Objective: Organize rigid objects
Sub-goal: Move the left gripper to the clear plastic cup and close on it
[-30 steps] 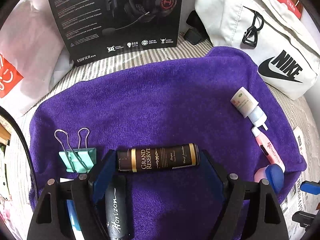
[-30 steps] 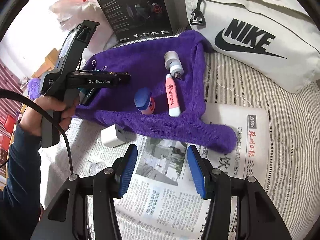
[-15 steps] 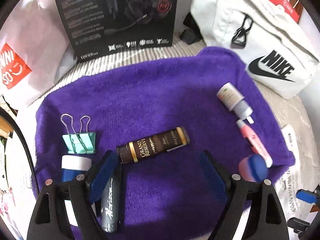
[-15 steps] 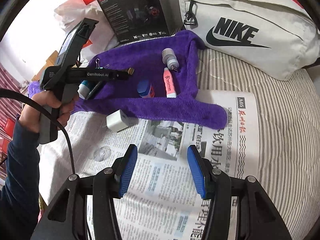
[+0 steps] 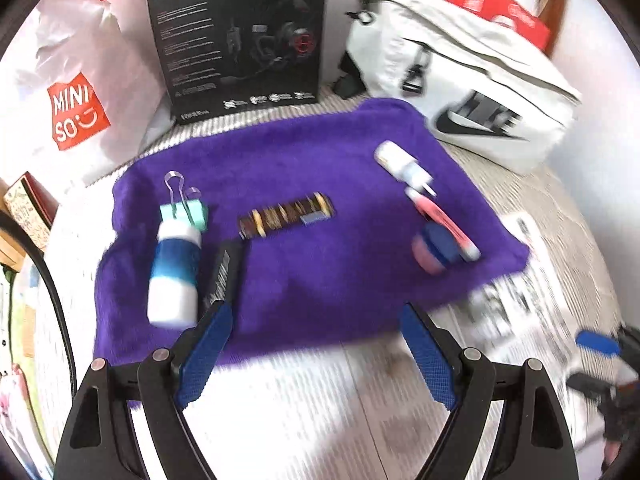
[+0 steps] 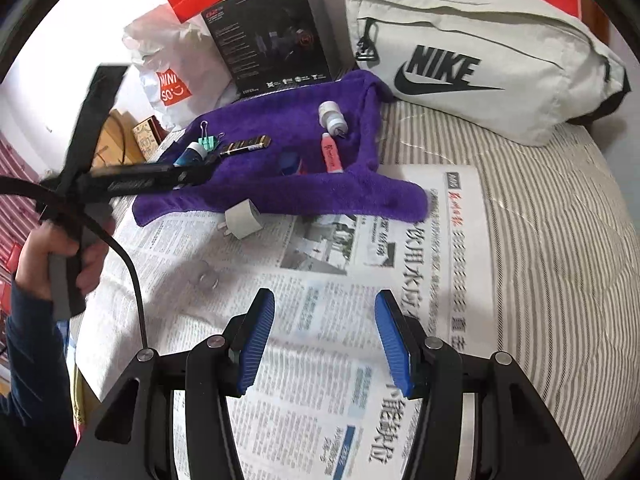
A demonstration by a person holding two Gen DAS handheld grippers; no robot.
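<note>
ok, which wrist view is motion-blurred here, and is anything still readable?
Left wrist view: smeared throughout; lettering on the brown gold-banded tube and the white Nike bag is streaked, the blue-padded left gripper stays sharp. Right wrist view: mostly crisp, newspaper headlines legible, only the person's hand blurs.

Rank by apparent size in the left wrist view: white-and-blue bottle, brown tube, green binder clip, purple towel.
1. purple towel
2. white-and-blue bottle, though it lies nearer the camera
3. brown tube
4. green binder clip, counting its wire handles; the picture is blurred, so 3 and 4 are close.
</note>
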